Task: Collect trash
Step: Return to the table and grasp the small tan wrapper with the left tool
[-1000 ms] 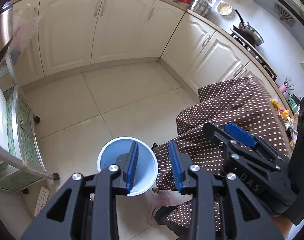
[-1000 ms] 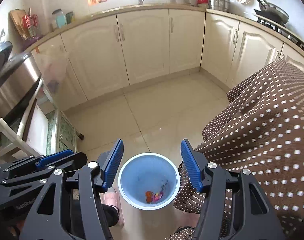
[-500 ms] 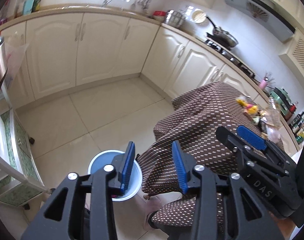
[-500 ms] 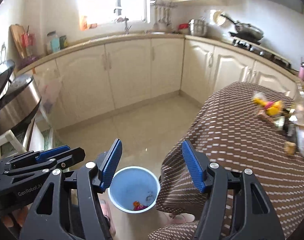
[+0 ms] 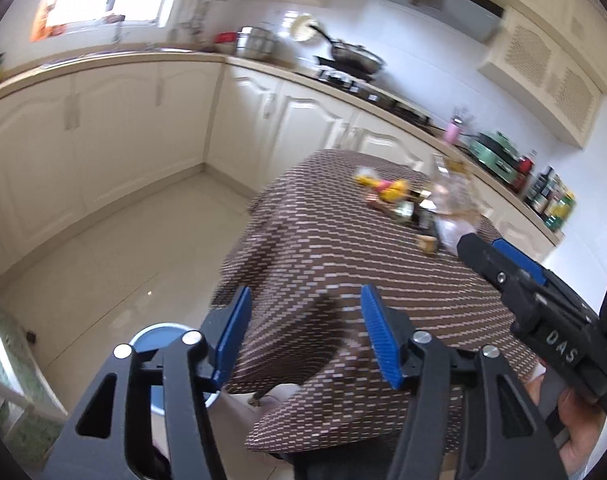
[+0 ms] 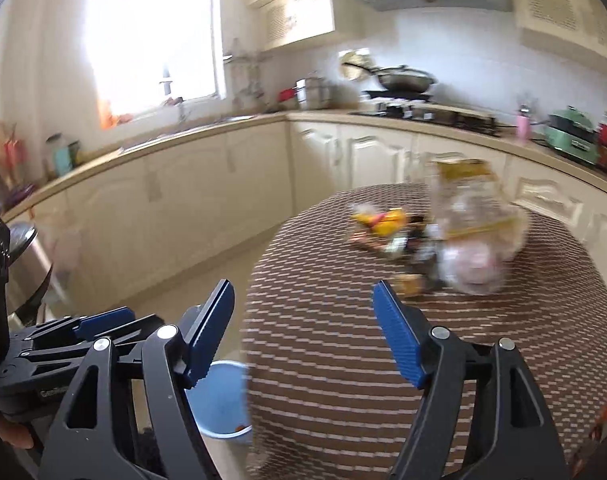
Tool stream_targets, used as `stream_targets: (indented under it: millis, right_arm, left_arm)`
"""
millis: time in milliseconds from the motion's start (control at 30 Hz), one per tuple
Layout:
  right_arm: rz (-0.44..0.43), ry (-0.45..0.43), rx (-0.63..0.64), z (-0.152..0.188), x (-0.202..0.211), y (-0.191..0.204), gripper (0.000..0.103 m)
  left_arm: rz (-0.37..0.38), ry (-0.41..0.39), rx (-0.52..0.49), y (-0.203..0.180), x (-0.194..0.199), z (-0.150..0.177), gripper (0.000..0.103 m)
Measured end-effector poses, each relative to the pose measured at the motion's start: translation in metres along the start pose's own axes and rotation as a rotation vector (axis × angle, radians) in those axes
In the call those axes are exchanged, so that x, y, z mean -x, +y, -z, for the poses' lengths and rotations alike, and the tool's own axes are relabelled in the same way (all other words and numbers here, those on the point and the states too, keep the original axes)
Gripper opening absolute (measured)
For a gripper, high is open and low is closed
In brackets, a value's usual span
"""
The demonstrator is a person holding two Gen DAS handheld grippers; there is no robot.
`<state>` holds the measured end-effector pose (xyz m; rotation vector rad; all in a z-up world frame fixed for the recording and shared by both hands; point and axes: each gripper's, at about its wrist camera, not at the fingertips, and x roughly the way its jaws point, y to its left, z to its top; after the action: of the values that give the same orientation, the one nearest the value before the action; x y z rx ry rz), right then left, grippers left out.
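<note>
my left gripper (image 5: 303, 334) and right gripper (image 6: 303, 326) both hang empty, jaws opening; the trash (image 6: 387, 228) lies ahead on the table (image 6: 343, 320), up-right of my fingers, nearer my right; bin (image 6: 223, 400) sits low-left on the floor.

A brown cloth (image 6: 343, 320) with pale dots, matt and woven, drapes the round counter. Crinkled clear plastic bag (image 6: 475, 240) glints beside glossy yellow wrappers (image 6: 379, 218). The floor tiles (image 5: 103, 248) shine smooth; the cupboard doors (image 6: 183, 200) look satin cream. A blue plastic bin (image 6: 223, 400) appears smooth, the wok (image 6: 403, 78) dull metal.
</note>
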<state>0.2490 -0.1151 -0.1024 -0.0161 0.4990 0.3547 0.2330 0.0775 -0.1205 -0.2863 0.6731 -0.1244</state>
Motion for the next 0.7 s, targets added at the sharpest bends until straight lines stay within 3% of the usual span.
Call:
stream_targets:
  millis: [333, 500, 700]
  right_arm:
    - [0.164, -0.015, -0.125, 0.013, 0.020, -0.103, 0.072]
    - [0.217, 0.005, -0.165, 0.019, 0.018, -0.136, 0.072]
    - [0.252, 0.050, -0.168, 0.015, -0.001, -0.165, 0.073]
  left_arm:
    - [0.093, 0.048, -0.113, -0.071, -0.040, -0.010, 0.063]
    - [0.148, 0.098, -0.175, -0.112, -0.081, -0.017, 0.063]
    - [0.150, 0.177, -0.240, -0.142, -0.132, -0.028, 0.063]
